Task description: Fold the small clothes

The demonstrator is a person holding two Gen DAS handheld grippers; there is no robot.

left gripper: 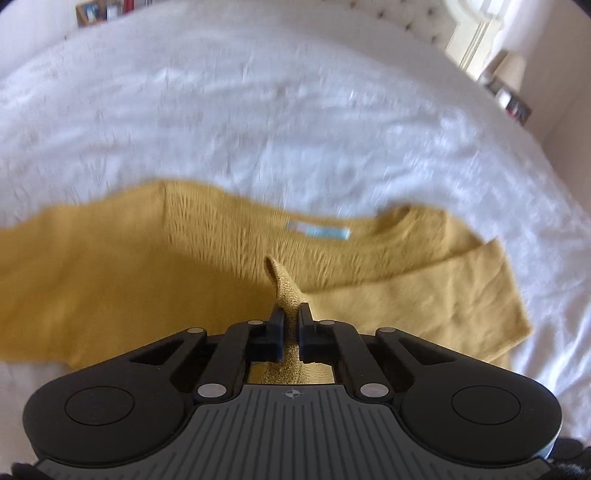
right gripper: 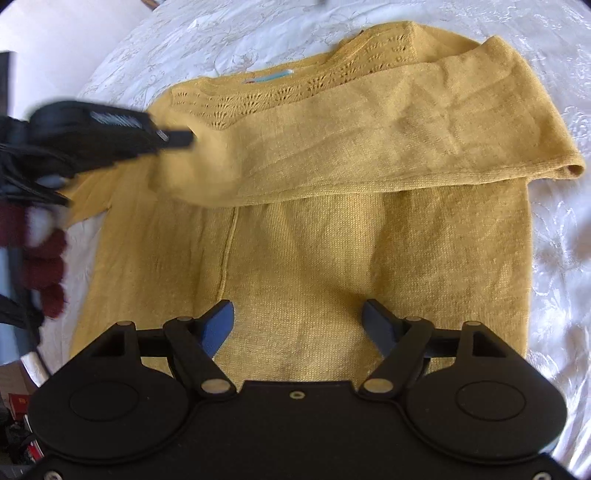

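A mustard-yellow knit sweater [right gripper: 332,240] lies flat on the white bedspread [right gripper: 554,258], neck away from me, with a small blue label [left gripper: 319,230] at its collar. One sleeve [right gripper: 406,140] is folded across the chest. My left gripper [left gripper: 290,319] is shut on a raised pinch of the yellow knit, which stands up as a narrow ridge [left gripper: 280,280] between its pads. In the right wrist view that left gripper [right gripper: 177,138] comes in from the left, blurred, at the sweater's shoulder. My right gripper [right gripper: 297,317] hangs open above the lower body of the sweater, nothing between its fingers.
The white bedspread [left gripper: 258,110] stretches far beyond the sweater. A tufted headboard [left gripper: 399,14] and a bedside lamp [left gripper: 513,70] stand at the far right. A hand in a dark red fuzzy glove [right gripper: 40,254] holds the left gripper at the left edge.
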